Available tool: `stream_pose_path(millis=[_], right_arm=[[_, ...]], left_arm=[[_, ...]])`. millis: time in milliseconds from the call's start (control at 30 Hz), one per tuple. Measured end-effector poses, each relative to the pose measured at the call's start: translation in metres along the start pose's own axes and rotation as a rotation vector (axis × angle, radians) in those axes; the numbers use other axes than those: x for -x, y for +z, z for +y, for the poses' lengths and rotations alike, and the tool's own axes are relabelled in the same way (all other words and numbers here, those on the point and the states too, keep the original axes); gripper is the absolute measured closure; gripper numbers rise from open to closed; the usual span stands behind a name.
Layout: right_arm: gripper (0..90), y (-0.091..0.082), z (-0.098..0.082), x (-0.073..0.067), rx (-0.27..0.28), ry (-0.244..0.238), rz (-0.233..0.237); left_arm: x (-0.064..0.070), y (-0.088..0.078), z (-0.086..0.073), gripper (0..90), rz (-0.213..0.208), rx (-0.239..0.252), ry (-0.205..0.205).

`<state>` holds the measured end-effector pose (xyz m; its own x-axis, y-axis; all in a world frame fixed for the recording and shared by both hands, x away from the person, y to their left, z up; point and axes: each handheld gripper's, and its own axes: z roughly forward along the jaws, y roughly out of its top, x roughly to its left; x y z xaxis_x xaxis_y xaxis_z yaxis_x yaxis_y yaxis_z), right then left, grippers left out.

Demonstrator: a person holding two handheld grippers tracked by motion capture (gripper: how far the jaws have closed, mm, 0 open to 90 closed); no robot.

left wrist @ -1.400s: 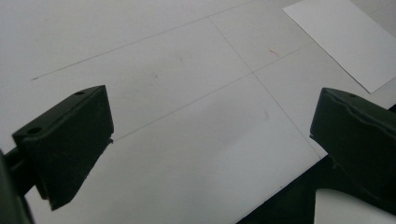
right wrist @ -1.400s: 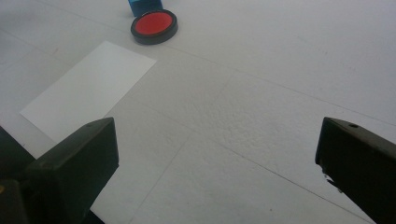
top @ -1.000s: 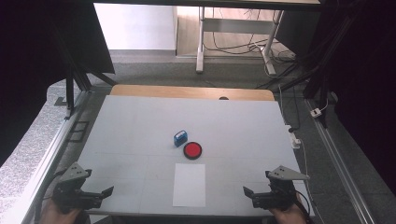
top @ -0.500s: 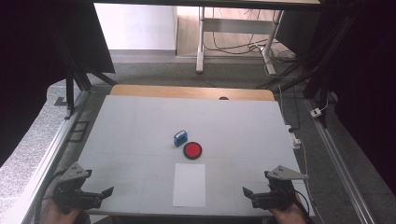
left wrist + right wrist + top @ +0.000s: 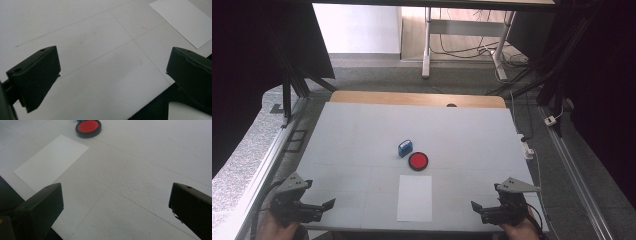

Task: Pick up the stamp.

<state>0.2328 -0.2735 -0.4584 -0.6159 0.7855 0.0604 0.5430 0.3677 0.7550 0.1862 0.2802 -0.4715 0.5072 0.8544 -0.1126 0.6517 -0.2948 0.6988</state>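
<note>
A white sheet of paper (image 5: 414, 198) lies near the front edge of the table (image 5: 362, 130); it also shows in the left gripper view (image 5: 182, 20) and the right gripper view (image 5: 52, 160). Just beyond it sits a round red ink pad in a black case (image 5: 418, 161), seen too in the right gripper view (image 5: 88, 127). A small blue stamp (image 5: 405, 148) stands beside the pad. My left gripper (image 5: 326, 206) rests open at the front left corner, nothing between its jaws (image 5: 110, 82). My right gripper (image 5: 477, 207) stands open at the front right (image 5: 115, 207), also holding nothing.
Metal rails (image 5: 277, 155) run along both sides of the table. A wooden strip (image 5: 412, 98) borders the far edge. Cables and a white plug strip (image 5: 527, 149) lie on the floor to the right. A desk frame (image 5: 462, 45) stands beyond.
</note>
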Motion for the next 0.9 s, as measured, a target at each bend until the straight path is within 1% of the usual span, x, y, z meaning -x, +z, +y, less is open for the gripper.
stream_pose_path(millis=[233,467,600,700,900], right_arm=[[0.0,0.0,0.0,0.0,0.002,0.0,0.003],[0.0,0.001,0.0,0.0,-0.006,0.001,0.009],[0.0,0.001,0.0,0.001,-0.009,0.002,0.009],[0.0,0.001,0.0,0.001,-0.01,0.002,0.01],[0.0,0.001,0.0,0.001,-0.011,0.002,0.013]], left_arm=[[-0.001,0.002,0.004,0.0,-0.015,0.015,0.011],[0.0,0.008,0.013,0.0,-0.065,0.036,0.043],[0.0,0.013,0.017,0.0,-0.105,0.046,0.06],[0.001,0.016,0.02,0.0,-0.12,0.061,0.071],[0.002,0.024,0.028,0.0,-0.13,0.078,0.099]])
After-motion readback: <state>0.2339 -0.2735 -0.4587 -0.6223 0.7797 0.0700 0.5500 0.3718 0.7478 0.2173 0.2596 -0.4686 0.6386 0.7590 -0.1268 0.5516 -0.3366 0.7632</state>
